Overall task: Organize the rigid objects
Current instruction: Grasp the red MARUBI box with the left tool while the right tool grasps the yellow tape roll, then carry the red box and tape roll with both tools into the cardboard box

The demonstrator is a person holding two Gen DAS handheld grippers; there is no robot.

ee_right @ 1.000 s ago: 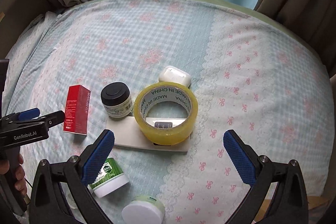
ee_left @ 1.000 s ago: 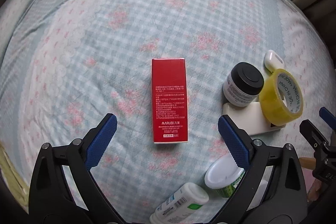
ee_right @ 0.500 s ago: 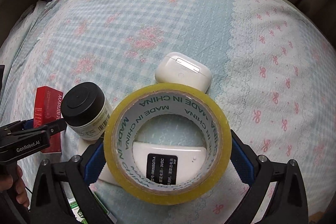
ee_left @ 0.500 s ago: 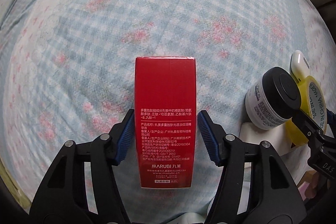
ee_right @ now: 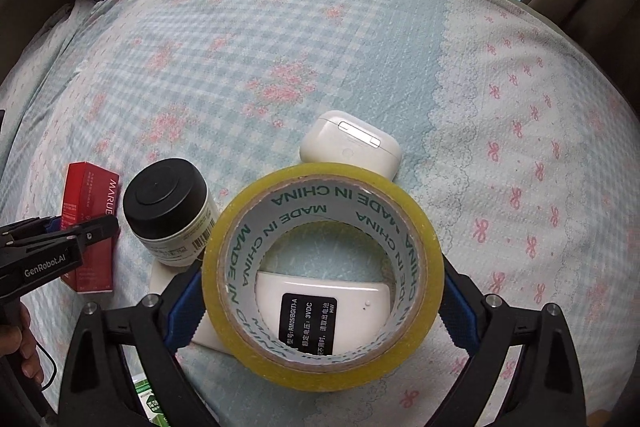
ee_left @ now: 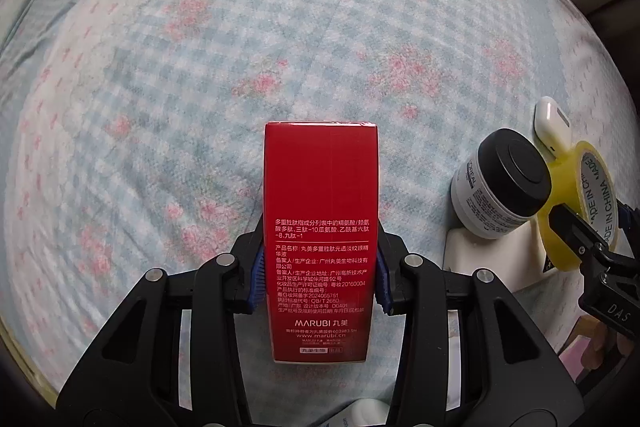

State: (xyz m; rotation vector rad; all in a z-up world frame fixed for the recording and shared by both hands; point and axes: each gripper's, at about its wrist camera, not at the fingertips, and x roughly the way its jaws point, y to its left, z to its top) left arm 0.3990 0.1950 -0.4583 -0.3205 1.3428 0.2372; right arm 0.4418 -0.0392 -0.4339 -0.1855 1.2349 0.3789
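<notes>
Fingers [ee_left: 259,279] of the left gripper [ee_left: 320,279] narrow, blue pads pressed flat on both long sides of the box [ee_left: 320,187]. Gripped near its lower half, printed red face up, far end lying toward open sheet [ee_left: 200,47]. Sits well left of the jar [ee_left: 504,183] in the left wrist view, apart from it, with bare checked cloth between.

Fingers [ee_right: 182,307] of the right gripper [ee_right: 322,307] wide, set round the tape [ee_right: 320,174], a pad against the roll's outer wall on each side. Roll tipped up toward the lens, core reading MADE IN CHINA. Just right of the jar [ee_right: 168,207] in the right wrist view, close enough to look touching; cannot tell for sure.

Seen through the roll's hole: a white remote [ee_right: 360,297] with a black label. Runs under the tape and reaches beneath the jar's base. White earbud case [ee_right: 352,143] beyond the tape, right of the jar and farther back, its near edge hidden by the roll.

Left of the jar in that same view: the box [ee_right: 90,199] again, with the left gripper [ee_right: 60,239] across it. Below that, part of a hand [ee_right: 20,347] on the handle.
</notes>
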